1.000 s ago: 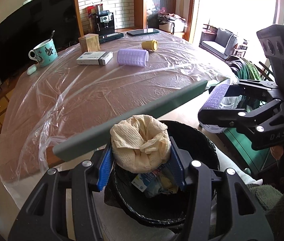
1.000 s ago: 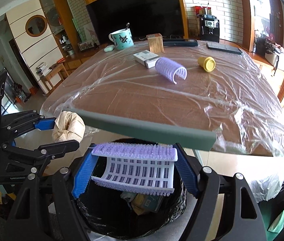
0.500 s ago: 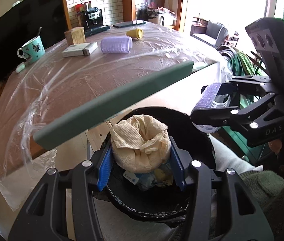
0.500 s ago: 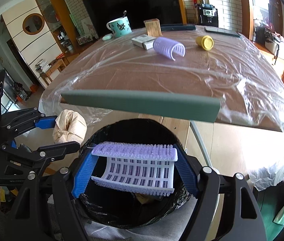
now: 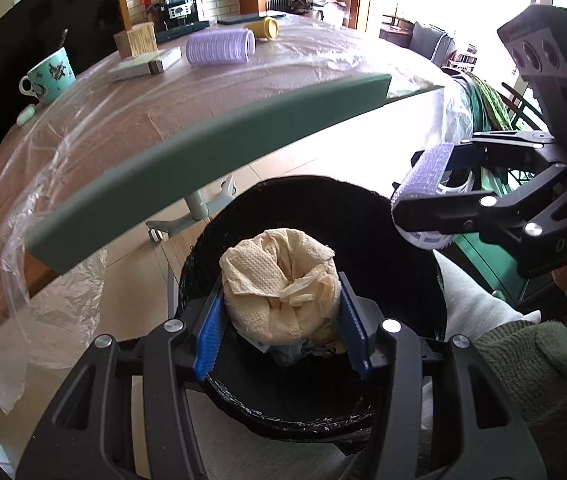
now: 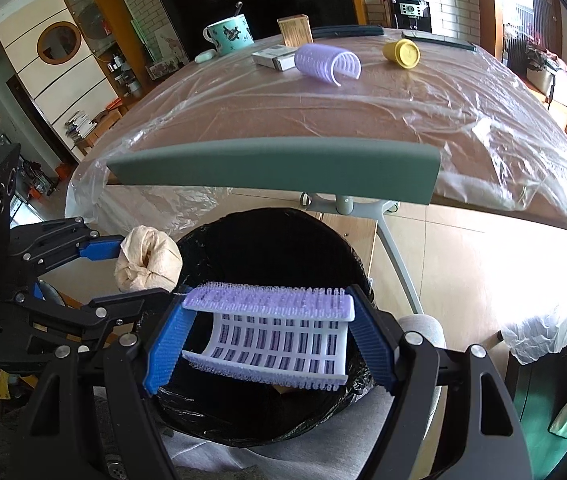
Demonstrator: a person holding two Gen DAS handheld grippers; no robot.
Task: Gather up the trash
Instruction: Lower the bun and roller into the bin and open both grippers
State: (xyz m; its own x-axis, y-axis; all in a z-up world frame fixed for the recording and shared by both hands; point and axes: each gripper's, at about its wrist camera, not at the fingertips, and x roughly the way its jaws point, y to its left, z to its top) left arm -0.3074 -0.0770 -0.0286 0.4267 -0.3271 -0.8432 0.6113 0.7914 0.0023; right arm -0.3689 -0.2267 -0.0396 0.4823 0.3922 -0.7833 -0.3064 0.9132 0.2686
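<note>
Left tongs [image 5: 281, 328]: clamped on a crumpled cream paper wad [image 5: 281, 284], blue pads pressing both its sides; in the right wrist view the same tongs [image 6: 131, 268] sit at the left rim of the bin with the wad [image 6: 148, 265] between them.
Right tongs [image 6: 269, 338]: gripping a purple hair roller piece [image 6: 273, 334] by its two ends, bristled side up, white ribbed inside facing the camera; in the left wrist view these tongs [image 5: 427, 196] show at the right with the purple strip [image 5: 427, 172] in their grip.
Trash bin [image 6: 267, 240]: round, lined with a black bag, directly below both tongs; both held items hang over its opening.
Bin contents [image 5: 303, 350]: scraps of paper and a blue-white wrapper show under the wad.
Counter [image 6: 323, 116]: covered in clear plastic sheet, its grey-green edge [image 6: 275, 168] just beyond the bin.
On the counter, far side: a whole purple roller [image 6: 325, 62], a yellow cap [image 6: 401, 53], a flat white box [image 6: 273, 58], a wooden block [image 6: 293, 31], a teal mug [image 6: 229, 34] with a spoon in it.
Person: grey trouser leg [image 5: 479, 312] and green sleeve [image 5: 539, 360] at lower right of the left wrist view.
</note>
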